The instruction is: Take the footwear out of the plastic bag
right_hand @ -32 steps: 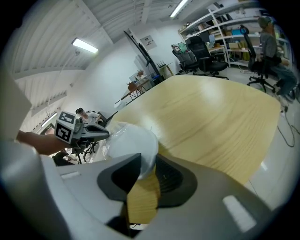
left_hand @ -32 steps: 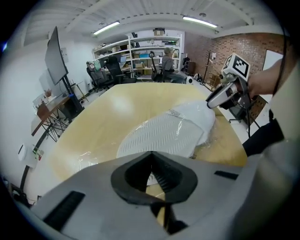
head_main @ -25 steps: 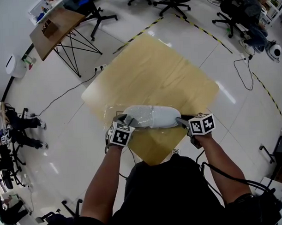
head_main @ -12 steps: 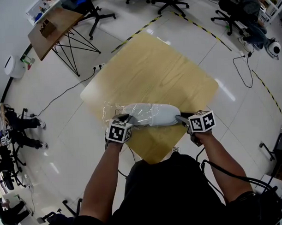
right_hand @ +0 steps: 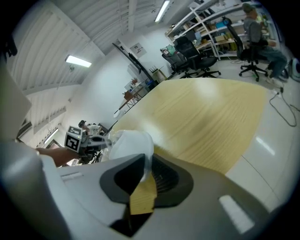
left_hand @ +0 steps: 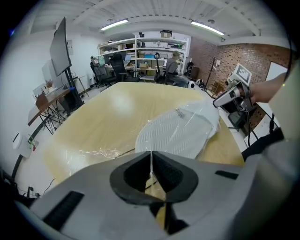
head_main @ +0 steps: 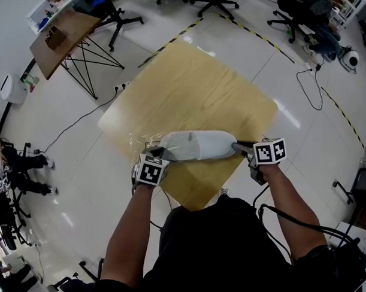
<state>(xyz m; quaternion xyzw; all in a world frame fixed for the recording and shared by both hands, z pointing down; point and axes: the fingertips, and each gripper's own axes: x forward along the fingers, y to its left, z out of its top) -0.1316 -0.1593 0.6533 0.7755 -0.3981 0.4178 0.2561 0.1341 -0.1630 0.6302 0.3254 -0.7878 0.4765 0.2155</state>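
Observation:
A white shoe (head_main: 198, 145) lies in a clear plastic bag (head_main: 140, 143) near the front corner of the wooden table (head_main: 193, 82). In the left gripper view its ribbed sole (left_hand: 178, 133) faces me, with loose film (left_hand: 93, 152) trailing to the left. My left gripper (head_main: 161, 153) has just been closing and now pinches a thin fold of the film (left_hand: 151, 161) between its jaws. At the shoe's other end, my right gripper (head_main: 236, 148) has also just been closing. Its jaws grip the narrow white end of the shoe (right_hand: 129, 145).
The table's edges fall away close on both sides of the grippers. On the floor stand office chairs (head_main: 223, 0) at the back, a folding table (head_main: 62, 39) at the far left, a cable (head_main: 80, 119) and black-and-yellow tape (head_main: 260, 38).
The left jaws have closed on the bag film. The right gripper has shifted to the right, and the shoe has slid right with it, stretching the bag.

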